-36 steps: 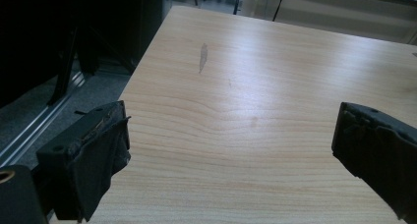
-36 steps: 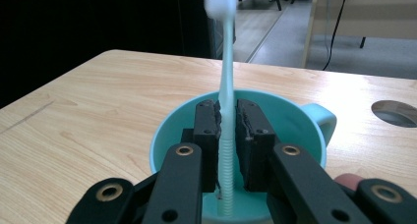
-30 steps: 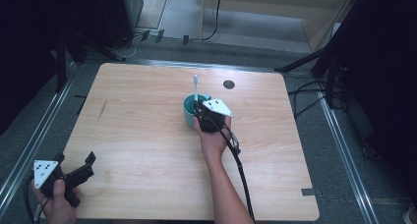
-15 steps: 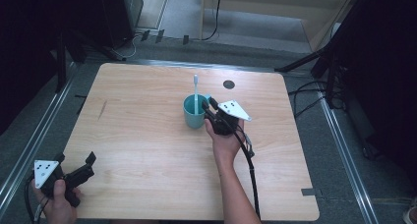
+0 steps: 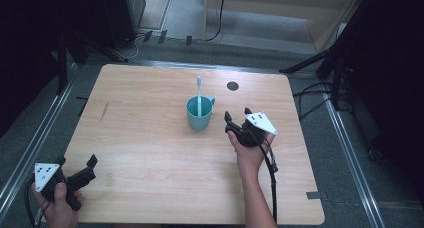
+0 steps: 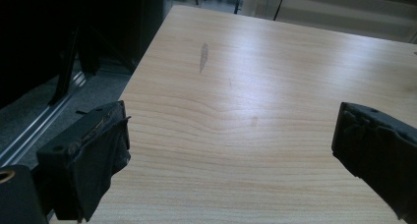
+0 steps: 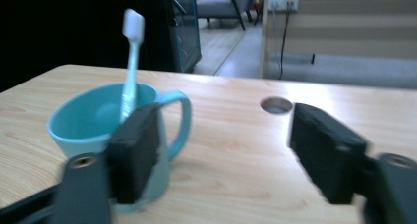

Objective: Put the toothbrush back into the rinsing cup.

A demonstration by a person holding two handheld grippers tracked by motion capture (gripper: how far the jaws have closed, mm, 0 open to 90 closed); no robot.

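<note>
Cup (image 5: 199,114), teal, toothbrush (image 5: 199,90) standing inside, sitting mid-bench (image 5: 150,138). Right gripper (image 5: 236,119) hovering just beside the cup's handle side, fingers (image 7: 134,150) spread and holding nothing. Left gripper (image 5: 76,162) resting at the bench's near-left corner, fingers (image 6: 86,157) released, well apart from the cup.

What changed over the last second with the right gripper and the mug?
The right gripper drew back from the teal mug: a second ago it sat right at the mug's rim, now it is off to the mug's right, jaws open and empty. The mug, with the toothbrush standing in it, stayed put. The left gripper stayed at the table's near left corner, open.
</note>
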